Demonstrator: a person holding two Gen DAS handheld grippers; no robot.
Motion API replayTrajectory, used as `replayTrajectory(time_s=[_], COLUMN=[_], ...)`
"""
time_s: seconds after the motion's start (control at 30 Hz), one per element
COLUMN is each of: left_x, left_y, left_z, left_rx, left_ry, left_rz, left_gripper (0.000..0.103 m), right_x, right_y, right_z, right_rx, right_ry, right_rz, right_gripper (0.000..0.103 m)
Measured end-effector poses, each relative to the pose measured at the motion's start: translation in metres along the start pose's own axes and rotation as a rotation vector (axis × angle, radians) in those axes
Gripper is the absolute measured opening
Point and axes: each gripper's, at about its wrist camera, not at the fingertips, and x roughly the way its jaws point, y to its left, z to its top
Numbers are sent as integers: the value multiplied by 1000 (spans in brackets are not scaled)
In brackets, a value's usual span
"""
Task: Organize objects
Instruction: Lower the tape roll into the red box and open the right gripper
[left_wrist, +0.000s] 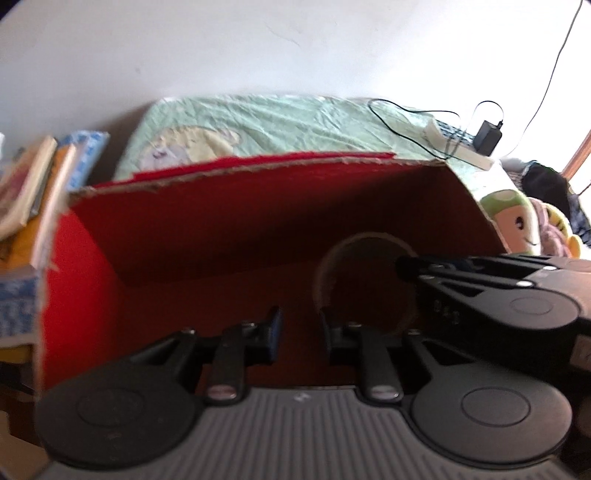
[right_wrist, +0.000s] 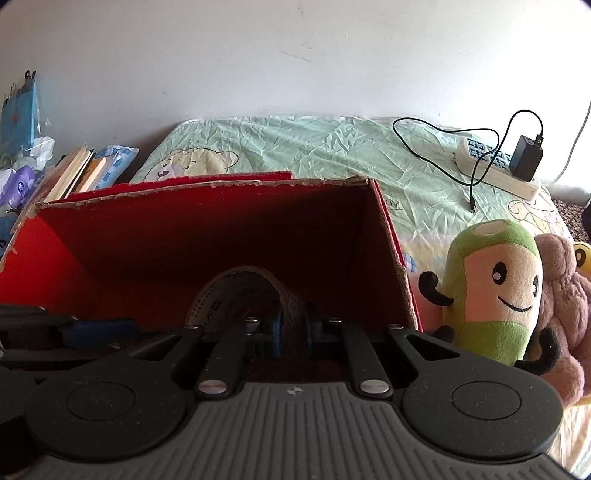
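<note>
Here, red cardboard box (right_wrist: 207, 229) open on a pale green bedsheet (right_wrist: 332, 147). Right gripper (right_wrist: 291, 330) reaches over the box's near edge, fingers clamped on the wall of a tape roll (right_wrist: 251, 291), which stands on edge inside the box. Left view shows the same roll (left_wrist: 365, 280) as a ring, with the right gripper coming in from the side. Left gripper (left_wrist: 301, 334) hangs just inside the box, fingers parted, nothing between them. Green plush toy (right_wrist: 495, 288) sits just beside the box's right wall. Power strip (right_wrist: 495, 170) with adapter lies farther back. Books (right_wrist: 74, 170) stacked left.
</note>
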Motion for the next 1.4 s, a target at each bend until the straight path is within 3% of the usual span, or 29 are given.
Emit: replayTrajectory(time_s=[0.07, 0.3, 0.67, 0.83, 1.17, 1.3, 1.4], left_x=[-3, -3, 5, 4, 3, 4, 5], left_y=[6, 20, 25, 23, 32, 30, 29], left_z=[1, 5, 8, 8, 8, 8, 8], left_rx=[-4, -5, -17, -22, -85, -74, -62], left_ry=[-14, -44, -7, -12, -32, -32, -34], left_rz=[19, 130, 115, 142, 163, 165, 167], left_gripper=[30, 31, 39, 52, 54, 54, 54], right_x=[-1, -4, -8, -7, -16, 0, 4], right_y=[2, 5, 2, -8, 0, 18, 16], right_z=[-1, -2, -3, -3, -8, -13, -8], right_rx=[-12, -49, -3, -1, -106, -143, -67], right_ry=[-10, -30, -75, -80, 81, 202, 192], right_rz=[0, 3, 42, 201, 483, 412, 374], right_gripper=[16, 22, 23, 16, 11, 11, 12])
